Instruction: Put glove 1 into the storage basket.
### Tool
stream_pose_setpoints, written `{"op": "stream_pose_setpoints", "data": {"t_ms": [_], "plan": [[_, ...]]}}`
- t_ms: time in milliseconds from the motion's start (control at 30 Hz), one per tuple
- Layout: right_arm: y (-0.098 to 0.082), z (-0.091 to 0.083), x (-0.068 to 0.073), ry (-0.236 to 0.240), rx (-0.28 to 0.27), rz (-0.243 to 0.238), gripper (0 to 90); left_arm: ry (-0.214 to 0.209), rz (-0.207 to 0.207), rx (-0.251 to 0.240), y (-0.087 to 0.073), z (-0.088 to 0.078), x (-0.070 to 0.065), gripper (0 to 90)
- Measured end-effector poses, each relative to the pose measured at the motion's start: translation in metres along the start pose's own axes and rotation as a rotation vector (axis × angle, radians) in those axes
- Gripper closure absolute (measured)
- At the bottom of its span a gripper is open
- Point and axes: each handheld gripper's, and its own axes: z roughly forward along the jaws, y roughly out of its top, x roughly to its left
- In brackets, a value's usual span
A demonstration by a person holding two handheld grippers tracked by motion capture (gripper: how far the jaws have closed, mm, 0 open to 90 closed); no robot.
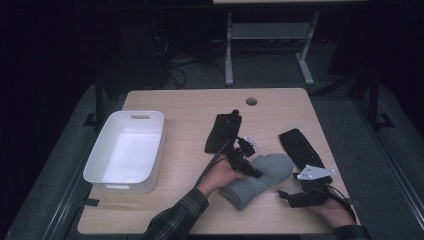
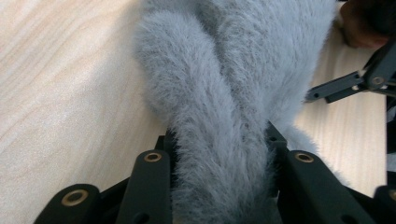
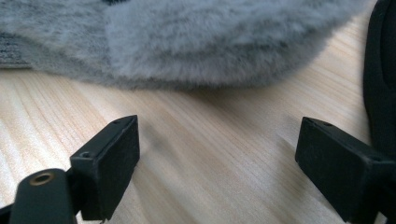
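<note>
Left tongs (image 1: 248,167) reach in low from the left, clamped on a fold of grey sock (image 1: 260,179); right tongs (image 1: 290,196) rest wide open, empty, on worktop (image 1: 185,102) beside it.

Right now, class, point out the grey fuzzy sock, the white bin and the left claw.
grey fuzzy sock (image 1: 260,177), high view, middle of its body.
white bin (image 1: 155,150), high view, right wall.
left claw (image 2: 219,158), left gripper view, between the fingertips.
</note>
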Motion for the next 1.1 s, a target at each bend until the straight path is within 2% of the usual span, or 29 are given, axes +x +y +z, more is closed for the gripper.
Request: {"op": "stream_pose_setpoints", "data": {"t_ms": [167, 400, 500, 767, 1100], "plan": [[0.0, 0.0, 0.0, 0.001, 0.002, 0.001, 13.4, -0.008, 0.006, -0.035, 0.001, -0.017, 0.0, 66.2], [0.0, 0.0, 0.0, 0.0, 0.001, 0.002, 13.5, 0.012, -0.005, -0.091, 0.003, -0.047, 0.002, 66.2], [0.0, 0.0, 0.0, 0.0, 0.001, 0.002, 13.4, 0.03, 0.007, -0.102, 0.003, -0.062, 0.003, 66.1], [0.0, 0.0, 0.0, -0.001, -0.001, -0.005, 13.4, 0.059, -0.005, -0.139, 0.002, -0.095, 0.005, 66.1], [0.0, 0.0, 0.0, -0.001, -0.001, -0.003, 13.4, 0.106, -0.01, -0.162, 0.0, -0.134, 0.01, 66.1]]}}
